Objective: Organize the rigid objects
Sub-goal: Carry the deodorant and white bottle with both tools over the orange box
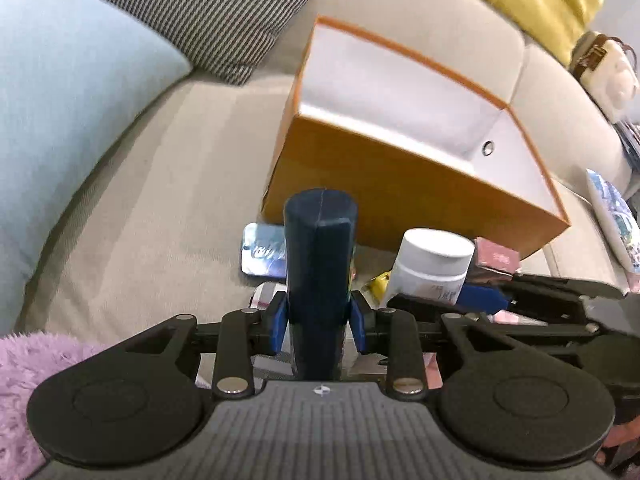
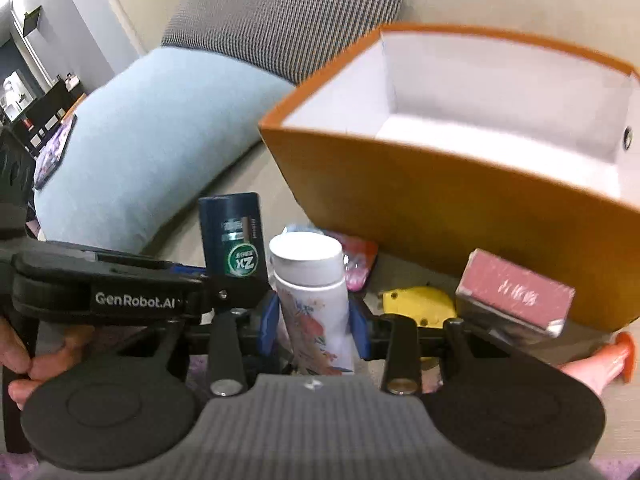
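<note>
My left hand-held gripper (image 1: 319,320) clamps the dark blue bottle (image 1: 319,256); my right hand-held gripper (image 2: 314,326) clamps the white bottle (image 2: 310,292), orange box (image 2: 440,216) just ahead.

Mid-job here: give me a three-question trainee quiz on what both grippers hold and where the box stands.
1. True or false: the left gripper holds the dark blue container.
2. What does the right gripper hold?
A. white floral bottle
B. maroon box
C. yellow object
3. Fill in: the orange box shows nothing inside and stands on the ____.

Key: 1 true; 2 A; 3 sofa.
</note>
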### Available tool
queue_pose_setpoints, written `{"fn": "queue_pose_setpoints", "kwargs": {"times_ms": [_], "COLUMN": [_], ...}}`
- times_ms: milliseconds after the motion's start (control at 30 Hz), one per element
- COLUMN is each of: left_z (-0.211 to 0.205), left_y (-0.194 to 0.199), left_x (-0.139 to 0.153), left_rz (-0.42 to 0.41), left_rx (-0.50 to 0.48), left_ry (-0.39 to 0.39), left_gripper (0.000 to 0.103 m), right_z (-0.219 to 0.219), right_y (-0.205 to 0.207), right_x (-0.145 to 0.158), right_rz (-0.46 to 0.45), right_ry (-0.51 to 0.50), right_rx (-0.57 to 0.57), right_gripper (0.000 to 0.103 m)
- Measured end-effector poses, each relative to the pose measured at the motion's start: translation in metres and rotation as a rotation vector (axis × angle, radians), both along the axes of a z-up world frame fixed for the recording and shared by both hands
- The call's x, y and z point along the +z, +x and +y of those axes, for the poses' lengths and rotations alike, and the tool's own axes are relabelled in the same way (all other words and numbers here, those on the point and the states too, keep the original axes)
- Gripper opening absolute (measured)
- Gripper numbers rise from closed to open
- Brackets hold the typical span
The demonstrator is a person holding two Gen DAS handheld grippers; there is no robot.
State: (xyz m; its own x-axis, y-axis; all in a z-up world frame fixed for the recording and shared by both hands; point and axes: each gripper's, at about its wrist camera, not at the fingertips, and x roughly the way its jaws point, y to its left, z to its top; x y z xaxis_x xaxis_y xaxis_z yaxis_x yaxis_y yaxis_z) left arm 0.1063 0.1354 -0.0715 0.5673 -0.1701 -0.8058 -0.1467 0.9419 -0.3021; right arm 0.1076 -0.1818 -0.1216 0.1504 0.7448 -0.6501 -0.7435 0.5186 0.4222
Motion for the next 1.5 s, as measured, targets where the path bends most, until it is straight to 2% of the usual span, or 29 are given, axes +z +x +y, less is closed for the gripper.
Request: {"fn": "queue_pose_setpoints", "kwargs": {"times_ms": [200,400,567,700,800,967,1100,1267,1500], "left_z": [-0.008,-0.022,-0.027,-0.029,-0.033,-0.030,-0.026,-0.022,-0.015], "left_y": [-0.009,0.002,0.038,0.080,0.103,0.142,0.162,0.180,0.210], "left_x": [0.036,0.090,0.128,0.138,0.129,0.092,0.065,0.041,0.011], "left_rz": [-0.094,-0.211,-0.263,-0.251,-0.196,-0.069,0.000,0.057,0.132], "left_rx": [-0.027,-0.076,-0.125,-0.170,-0.210,-0.273,-0.293,-0.326,-0.325], "left_ry": [0.008,0.046,0.087,0.099,0.119,0.099,0.106,0.129,0.146], "left_gripper": [0.036,0.036,0.036,0.036,0.036,0.036,0.036,0.036,0.036], "right_z": [-0.029,-0.046,-0.054,-0.042,-0.035,-0.017,-0.001,0.016,0.032], "right_y": [0.006,0.013,0.039,0.069,0.094,0.139,0.163,0.182,0.192], "right_x": [0.036,0.074,0.107,0.118,0.118,0.089,0.058,0.031,0.009], "right_rz": [-0.038,-0.115,-0.164,-0.226,-0.219,-0.113,-0.044,0.003,0.069], "right_ry": [0.051,0.106,0.153,0.150,0.132,0.082,0.042,-0.003,-0.019], "right_rx": [-0.057,-0.095,-0.130,-0.163,-0.193,-0.220,-0.208,-0.187,-0.169], "right_gripper": [0.039,0.039,0.039,0.039,0.039,0.039,0.039,0.039,0.039]}}
